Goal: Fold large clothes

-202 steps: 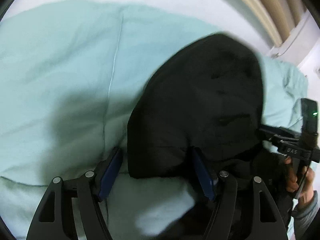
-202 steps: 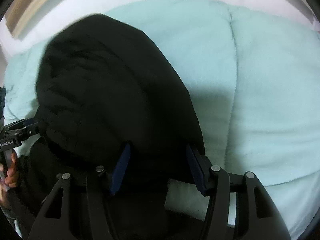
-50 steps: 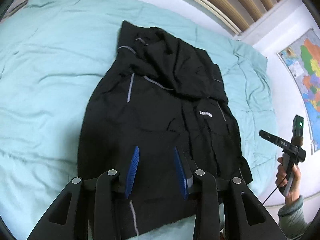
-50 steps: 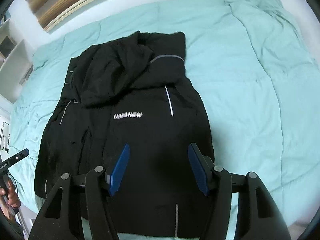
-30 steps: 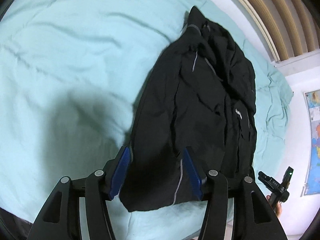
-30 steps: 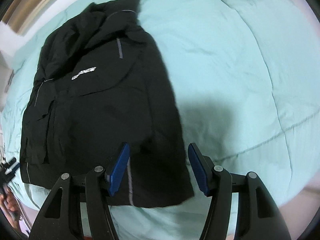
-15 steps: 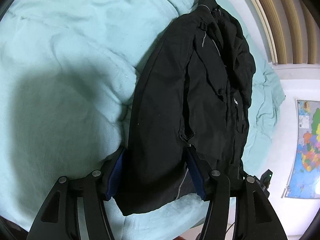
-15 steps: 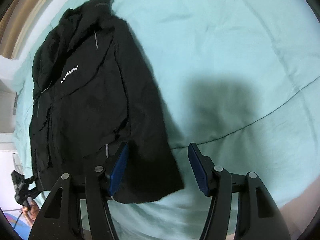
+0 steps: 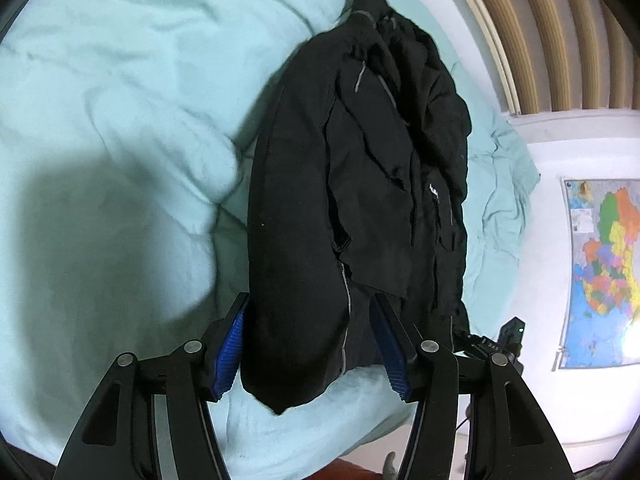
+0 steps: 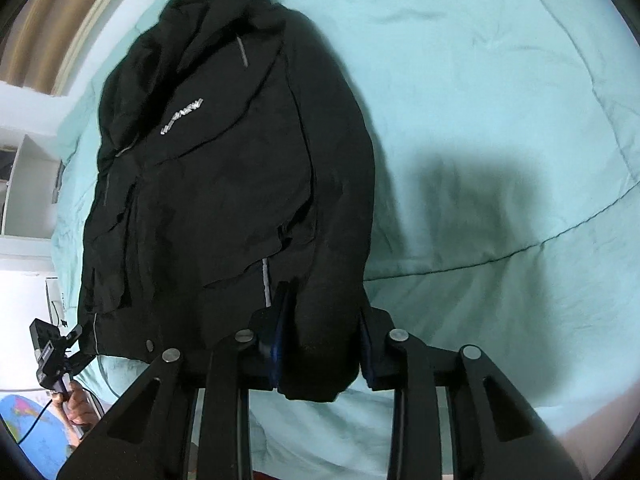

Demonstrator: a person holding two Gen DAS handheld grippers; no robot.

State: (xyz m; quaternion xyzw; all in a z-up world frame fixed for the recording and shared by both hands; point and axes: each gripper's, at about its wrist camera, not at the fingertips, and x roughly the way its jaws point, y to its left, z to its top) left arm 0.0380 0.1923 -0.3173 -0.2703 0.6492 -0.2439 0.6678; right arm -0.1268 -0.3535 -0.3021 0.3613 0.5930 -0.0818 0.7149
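Two grippers are down at the near hem of a black jacket (image 9: 360, 184), one per bottom corner. It lies lengthwise on a teal duvet (image 9: 120, 100), collar end far, hem near the bed edge.

Left gripper (image 9: 312, 344): blue pads wide apart, straddling the hem's left corner; fabric sits between the jaws but the pads aren't pressing it (released, not gripping). Right gripper (image 10: 320, 340): jaws look drawn in against the right corner, cloth bunched between the pads and filling the gap, so it reads as clenched on the jacket. Pads are mostly hidden by fabric, so that's a judgement.

Progress, judged from the layout: sleeves look already folded in over the front, since no sleeve trails off either side and overlapping panels cross the chest near the white logo (image 10: 182, 116). Upper part is rumpled, collar or hood heaped at the far end. So the garment is narrowed to a long rectangle and the lengthwise fold isn't done.

Left to do:
- left side needs to close on its corner
- both lift the hem and carry it toward the collar
- possibly one more fold, then flatten

Risk: uneven grip skews the fold.

Background: wall map (image 9: 600, 272) and a slatted headboard (image 9: 540, 20).
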